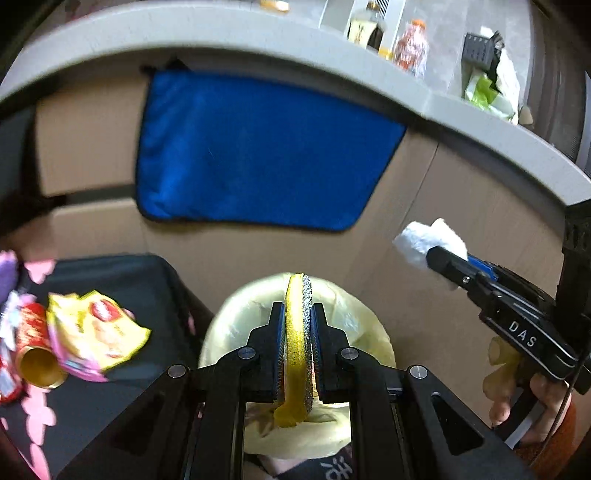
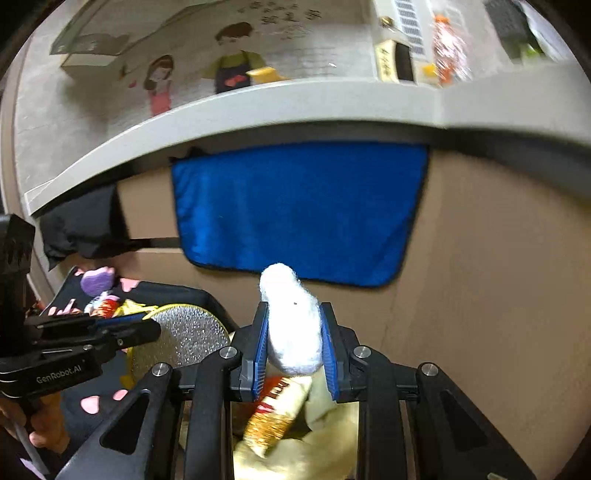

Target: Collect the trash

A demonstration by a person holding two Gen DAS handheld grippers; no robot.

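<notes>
My left gripper (image 1: 298, 310) is shut on a round scouring pad (image 1: 297, 339), yellow on one face and silver on the other, held on edge. Directly below it gapes a bin lined with a pale yellow bag (image 1: 354, 325). My right gripper (image 1: 448, 264) comes in from the right, shut on a crumpled white tissue wad (image 1: 424, 236). In the right wrist view the tissue wad (image 2: 284, 284) sits between the blue pads of the right gripper (image 2: 293, 314), above the yellow bag (image 2: 332, 443), which has a snack wrapper (image 2: 273, 417) inside. The left gripper (image 2: 147, 326) with the pad (image 2: 188, 339) is at the left.
A blue cloth (image 1: 258, 155) hangs on a cardboard wall under a grey counter edge (image 1: 221, 33) that carries bottles (image 1: 412, 48). Left of the bin, a black surface (image 1: 147, 280) bears yellow snack wrappers (image 1: 96, 332) and a gold tube (image 1: 37, 365).
</notes>
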